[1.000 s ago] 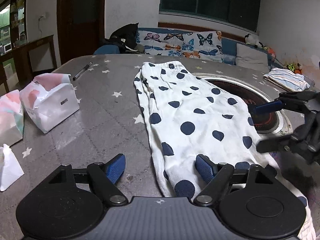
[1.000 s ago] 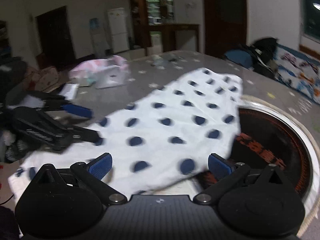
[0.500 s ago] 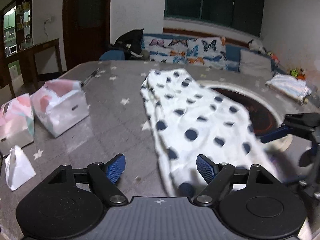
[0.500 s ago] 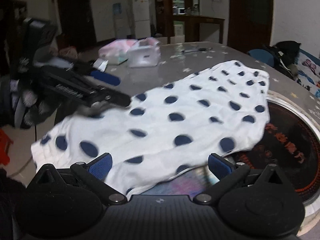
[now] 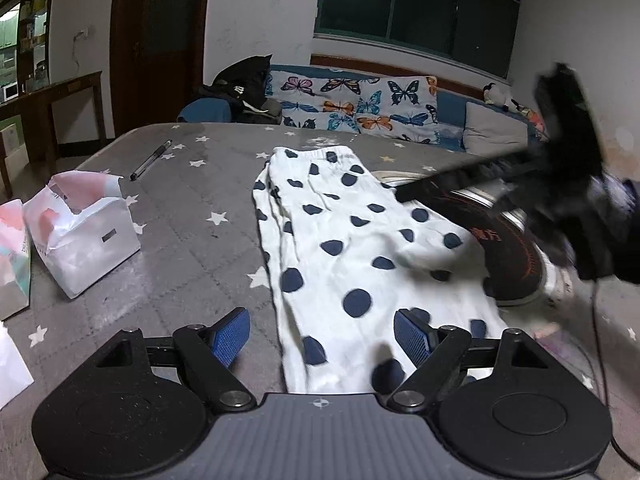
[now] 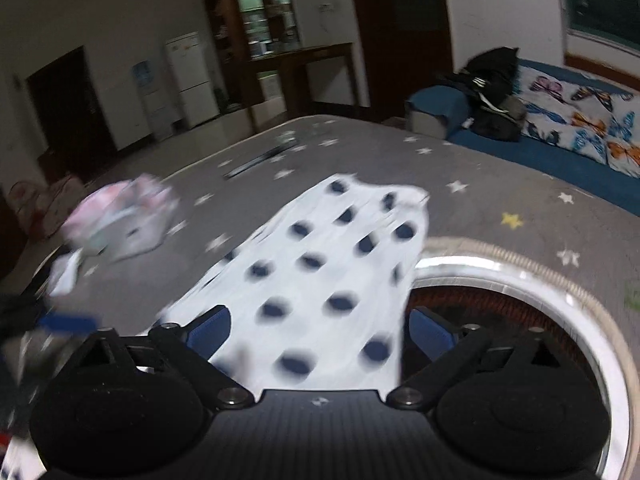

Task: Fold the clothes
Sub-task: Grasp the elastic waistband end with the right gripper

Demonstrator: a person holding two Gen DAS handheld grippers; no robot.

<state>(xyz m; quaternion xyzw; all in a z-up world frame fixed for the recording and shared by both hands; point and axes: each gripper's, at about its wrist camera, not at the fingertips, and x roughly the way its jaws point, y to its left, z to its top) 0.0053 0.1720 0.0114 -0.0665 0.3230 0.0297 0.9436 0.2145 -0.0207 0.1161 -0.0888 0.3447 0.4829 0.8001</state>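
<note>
Because the white cotton garment with navy polka dots [image 5: 344, 248] lies stretched lengthwise away from both cameras, its long axis runs from the near hem under the left tongs [image 5: 322, 338] to the gathered elastic waistband at the far end, and that axis is what the coming fold turns on, as I judge it. The left tongs stand apart, their blue ribbed pads straddling the near end of the cloth without pressing it, so this hand is nearer the hem. The right tongs [image 6: 320, 332] also stand apart, though their jaws have just been closing a little; spotted cloth lies between the pads in the right wrist view, and I see no pinch on it. In the left wrist view the right tool shows as a dark blurred bar [image 5: 500, 176] reaching over the garment's right edge toward the waistband end. The garment lies flat on the grey quilted tabletop with white stars [image 5: 180, 256], its right edge draped over the round metal-rimmed hotplate with a dark glass face [image 6: 520, 304]. The fabric looks soft, thin and limp, creased along its left side. Well to the left sit a white plastic bag with pink print [image 5: 80, 232] and a dark slim pen [image 5: 151, 159]
</note>
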